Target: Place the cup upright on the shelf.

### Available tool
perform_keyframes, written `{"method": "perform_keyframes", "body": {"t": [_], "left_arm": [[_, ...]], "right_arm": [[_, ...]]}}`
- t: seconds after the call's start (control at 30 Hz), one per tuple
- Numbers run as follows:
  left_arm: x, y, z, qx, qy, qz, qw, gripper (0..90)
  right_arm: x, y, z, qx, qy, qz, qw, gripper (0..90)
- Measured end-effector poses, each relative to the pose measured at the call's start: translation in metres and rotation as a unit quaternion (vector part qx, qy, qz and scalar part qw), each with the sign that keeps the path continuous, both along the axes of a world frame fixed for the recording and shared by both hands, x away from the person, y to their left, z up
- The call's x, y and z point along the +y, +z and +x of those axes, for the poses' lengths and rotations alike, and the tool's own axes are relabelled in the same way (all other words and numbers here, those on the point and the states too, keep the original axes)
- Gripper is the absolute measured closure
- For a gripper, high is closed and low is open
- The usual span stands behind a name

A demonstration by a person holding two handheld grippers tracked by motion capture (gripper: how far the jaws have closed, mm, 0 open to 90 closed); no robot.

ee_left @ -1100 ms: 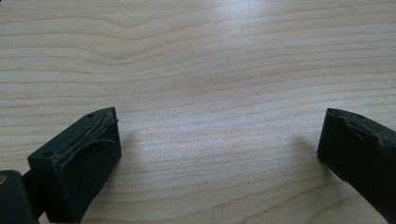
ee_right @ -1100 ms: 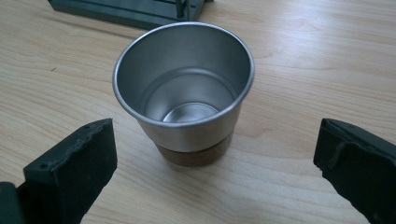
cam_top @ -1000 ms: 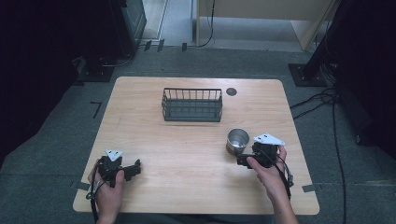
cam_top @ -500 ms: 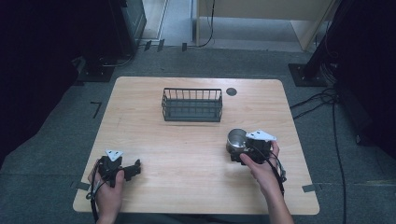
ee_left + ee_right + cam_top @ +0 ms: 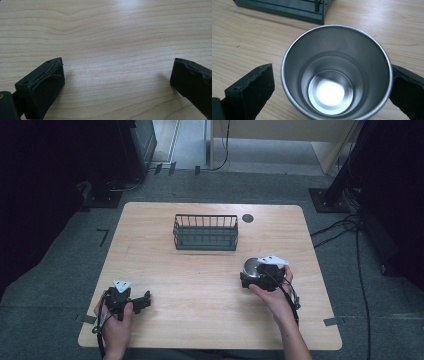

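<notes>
A round steel cup (image 5: 336,72) is standing upright on the pale wood-grain counter (image 5: 200,285), right of centre and in front of a dark wire basket (image 5: 205,232). Its brushed inner wall is stepping down in rings to a shiny flat bottom, and the thin rim is catching the light. The right gripper (image 5: 251,279) is sitting with its blocky black jaws apart, one on each side of the cup: the right jaw looks to be against the rim, the left just beside it, a closeness the high view is blurring. The left gripper (image 5: 141,301) is resting near the front left corner, jaws wide apart over bare wood.
</notes>
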State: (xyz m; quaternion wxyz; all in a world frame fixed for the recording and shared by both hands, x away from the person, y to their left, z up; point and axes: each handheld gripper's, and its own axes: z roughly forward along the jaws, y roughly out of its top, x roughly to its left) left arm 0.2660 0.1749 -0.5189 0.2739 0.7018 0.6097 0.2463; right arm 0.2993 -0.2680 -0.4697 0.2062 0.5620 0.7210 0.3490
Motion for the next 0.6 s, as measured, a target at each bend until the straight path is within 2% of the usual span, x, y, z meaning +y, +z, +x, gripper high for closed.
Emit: {"method": "perform_keyframes", "body": {"t": [0.17,0.43,0.6], "left_arm": [[0.0,-0.0001,0.0,0.0,0.0,0.0,1.0,0.0],[0.0,0.0,0.0,0.0,0.0,0.0,1.0,0.0],[0.0,0.0,0.0,0.0,0.0,0.0,1.0,0.0]], "right_arm": [[0.0024,-0.0006,0.0046,0.002,-0.008,0.002,1.0,0.5],[0.0058,-0.004,0.0082,-0.003,-0.028,-0.004,0.9996,12.6],[0.0049,-0.0036,0.0085,0.002,-0.026,-0.003,0.9997,13.3]]}}
